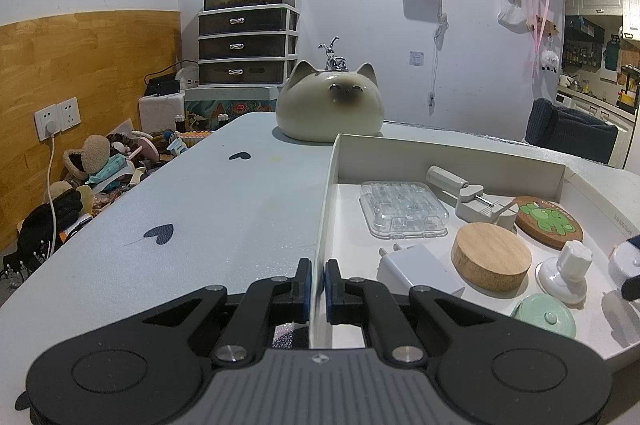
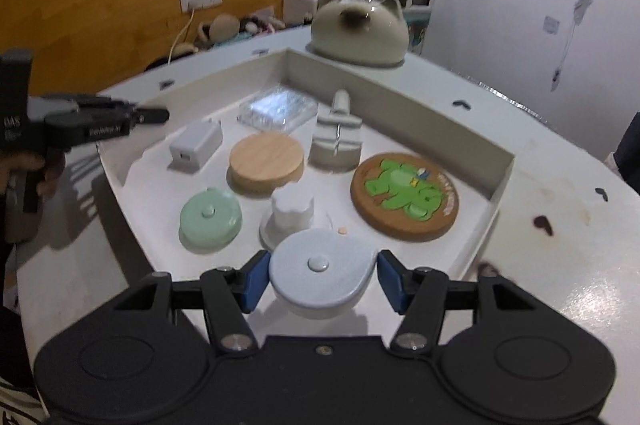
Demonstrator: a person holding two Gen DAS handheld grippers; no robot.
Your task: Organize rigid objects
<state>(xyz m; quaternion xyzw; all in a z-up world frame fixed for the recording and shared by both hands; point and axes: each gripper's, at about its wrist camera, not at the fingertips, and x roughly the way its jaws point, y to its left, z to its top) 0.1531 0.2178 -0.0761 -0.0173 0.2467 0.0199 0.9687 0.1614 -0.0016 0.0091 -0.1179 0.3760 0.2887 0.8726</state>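
A white tray point(image 2: 500, 181) on the table holds a wooden disc point(image 2: 266, 155), a green frog coaster point(image 2: 404, 195), a mint round lid point(image 2: 210, 217), a white charger point(image 2: 196, 145), a clear plastic case point(image 2: 276, 109), a grey tool point(image 2: 338, 135) and a white knob point(image 2: 290, 211). My right gripper point(image 2: 322, 275) holds a pale blue teardrop-shaped lid point(image 2: 320, 275) over the tray's near end. My left gripper point(image 1: 317, 283) is shut on the tray's left wall point(image 1: 326, 193); it also shows at the left of the right wrist view point(image 2: 154, 115).
A ceramic cat-shaped pot point(image 1: 330, 103) stands on the table beyond the tray. A drawer unit point(image 1: 248, 45) with a fish tank sits behind. Toys and clutter point(image 1: 100, 165) lie on the floor at the left, below the table edge.
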